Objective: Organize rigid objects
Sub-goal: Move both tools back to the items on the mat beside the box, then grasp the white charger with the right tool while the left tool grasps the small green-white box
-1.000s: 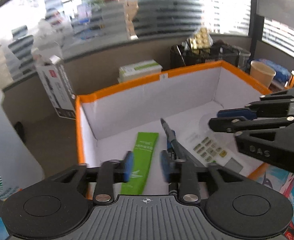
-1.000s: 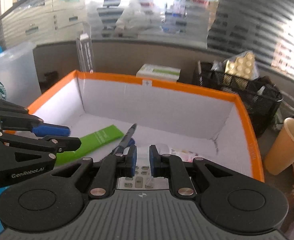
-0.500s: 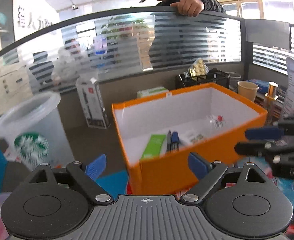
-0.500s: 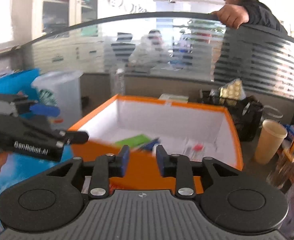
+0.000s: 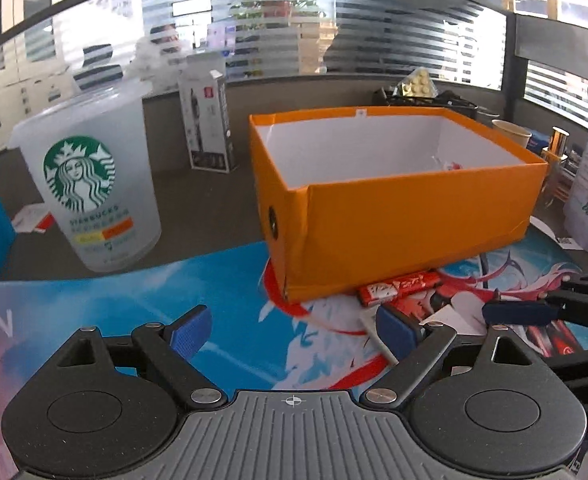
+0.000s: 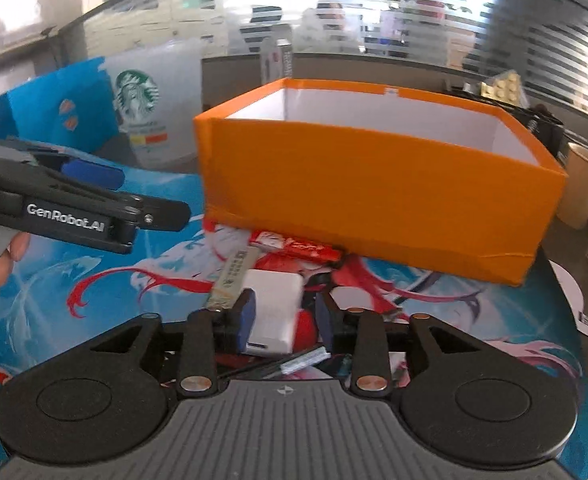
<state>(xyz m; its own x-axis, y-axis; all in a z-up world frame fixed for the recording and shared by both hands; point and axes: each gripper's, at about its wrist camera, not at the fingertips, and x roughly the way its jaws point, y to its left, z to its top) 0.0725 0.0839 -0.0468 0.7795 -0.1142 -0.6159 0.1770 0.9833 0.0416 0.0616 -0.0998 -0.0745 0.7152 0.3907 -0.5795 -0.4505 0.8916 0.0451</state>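
Two printed names could be read: "STARBUCKS" under the green siren on the frosted plastic cup (image 5: pixel 94 184) left of the orange box (image 5: pixel 398 216), and "GenRobot.AI" on the side of the left gripper (image 5: pixel 294 330), whose jaws stood wide with nothing between them above bare mat (image 5: pixel 198 280). Inside the box only white walls and a small red-and-white item (image 5: pixel 452 166) showed, while a red wrapped bar (image 6: pixel 294 245) lay against its near bottom edge. Opening, the right gripper (image 6: pixel 284 314) had its jaws either side of a white charger block (image 6: pixel 272 300) on the mat, pads apart from it.
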